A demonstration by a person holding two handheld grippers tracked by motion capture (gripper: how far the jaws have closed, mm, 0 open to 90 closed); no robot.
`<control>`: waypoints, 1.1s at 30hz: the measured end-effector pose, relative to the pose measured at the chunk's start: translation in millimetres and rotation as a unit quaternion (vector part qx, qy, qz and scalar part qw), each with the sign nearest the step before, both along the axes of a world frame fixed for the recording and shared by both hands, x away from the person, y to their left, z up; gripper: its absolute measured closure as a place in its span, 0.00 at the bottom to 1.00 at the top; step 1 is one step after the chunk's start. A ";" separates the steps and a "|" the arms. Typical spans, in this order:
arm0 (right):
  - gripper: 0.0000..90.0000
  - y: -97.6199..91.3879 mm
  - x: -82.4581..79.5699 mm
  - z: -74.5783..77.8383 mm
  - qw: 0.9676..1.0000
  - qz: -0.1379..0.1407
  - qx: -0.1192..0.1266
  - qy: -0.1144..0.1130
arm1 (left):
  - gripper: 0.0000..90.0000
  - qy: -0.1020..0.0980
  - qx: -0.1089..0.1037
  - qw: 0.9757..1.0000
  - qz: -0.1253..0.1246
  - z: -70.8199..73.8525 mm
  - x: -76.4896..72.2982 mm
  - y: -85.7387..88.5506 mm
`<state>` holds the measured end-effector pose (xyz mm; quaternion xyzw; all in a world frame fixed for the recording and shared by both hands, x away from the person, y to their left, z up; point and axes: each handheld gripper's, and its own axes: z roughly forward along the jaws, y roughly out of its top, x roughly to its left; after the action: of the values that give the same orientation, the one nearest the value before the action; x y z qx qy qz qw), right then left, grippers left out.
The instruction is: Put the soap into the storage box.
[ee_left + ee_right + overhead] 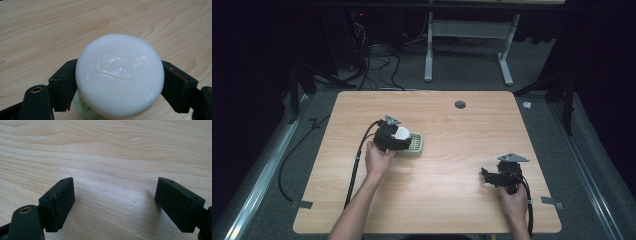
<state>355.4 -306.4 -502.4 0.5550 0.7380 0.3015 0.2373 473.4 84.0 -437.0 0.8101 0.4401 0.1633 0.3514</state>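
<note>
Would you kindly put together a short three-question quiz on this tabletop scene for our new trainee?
1. True or false: the left gripper holds the white soap bar.
2. What lies under the soap on the table? A) a pale green soap dish B) a red bowl
3. How do the jaws of the right gripper stand?

Key: 1 true; 2 A; 3 open, with nothing between them.

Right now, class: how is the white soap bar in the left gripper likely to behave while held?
The soap bar looks glossy and rounded, so it may slip between the left gripper jaws. It keeps its shape and embossed stamp, so it is probably stiff. Its rounded edge suggests it could roll if dropped beside the green dish.
</note>
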 end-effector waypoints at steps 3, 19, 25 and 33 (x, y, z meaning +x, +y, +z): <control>0.19 0.1 0.0 0.1 1.000 0.000 0.001 0.000 | 0.26 0.005 0.000 1.000 0.006 -5.3 4.8 -0.3; 0.19 0.2 -0.1 0.1 1.000 -0.001 0.001 0.001 | 0.26 0.017 0.010 0.999 0.029 -25.7 17.9 -5.7; 0.19 0.2 -0.1 0.1 1.000 -0.001 0.001 0.001 | 0.26 0.022 0.019 0.999 0.028 -31.1 19.1 -7.8; 0.19 0.2 -0.1 0.1 1.000 -0.001 0.001 0.001 | 0.26 0.022 0.032 0.999 0.027 -34.3 17.9 -12.8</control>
<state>355.3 -306.2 -502.4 0.5561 0.7375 0.3014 0.2367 491.2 71.2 -471.3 0.8122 0.4637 0.1691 0.3110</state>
